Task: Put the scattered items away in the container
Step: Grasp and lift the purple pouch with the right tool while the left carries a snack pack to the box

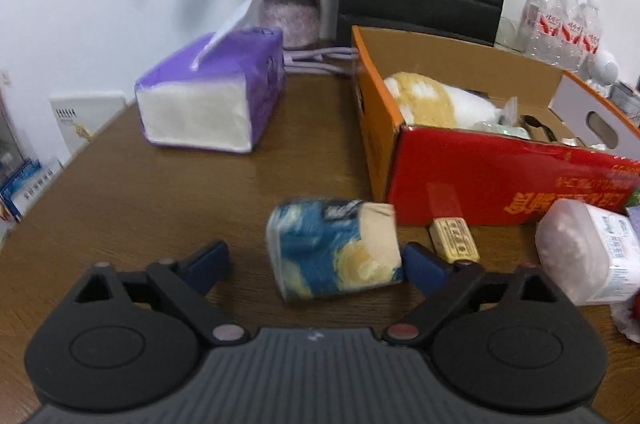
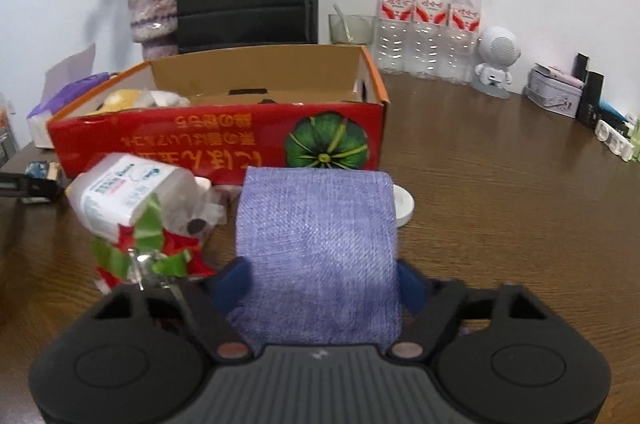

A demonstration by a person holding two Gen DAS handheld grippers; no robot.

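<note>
1. The left gripper [image 1: 316, 260] points forward and down at the brown table [image 1: 160, 204], with its blue fingers [image 1: 208, 264] spread to either side of a small tissue pack [image 1: 336, 248] printed in blue and yellow.
2. The right-hand finger touches or nearly touches the pack's end, while the left-hand finger stands well clear of it, so the jaws are partly open and hold nothing firmly.
3. The tissue pack lies on the table just in front of the red and orange cardboard box [image 1: 500, 176], with a small yellowish stick [image 1: 454, 238] beside it against the box wall.
4. The right gripper [image 2: 320, 284] also tilts forward and down, and a roll of purple cloth [image 2: 316, 248] sits between its blue fingers [image 2: 232, 284].
5. Both fingers lie against the sides of the roll; it looks gripped, with the jaws about half open around it.
6. The roll sits low, just in front of the box [image 2: 216, 140], whose open top shows a yellow and white soft thing already inside.
7. Left of the roll, a white plastic jar [image 2: 128, 188] leans over a red and green bow [image 2: 148, 248], and a white round lid [image 2: 404, 202] peeks out behind the roll.
8. A purple tissue box [image 1: 212, 96] stands on the table left of the cardboard box.
</note>
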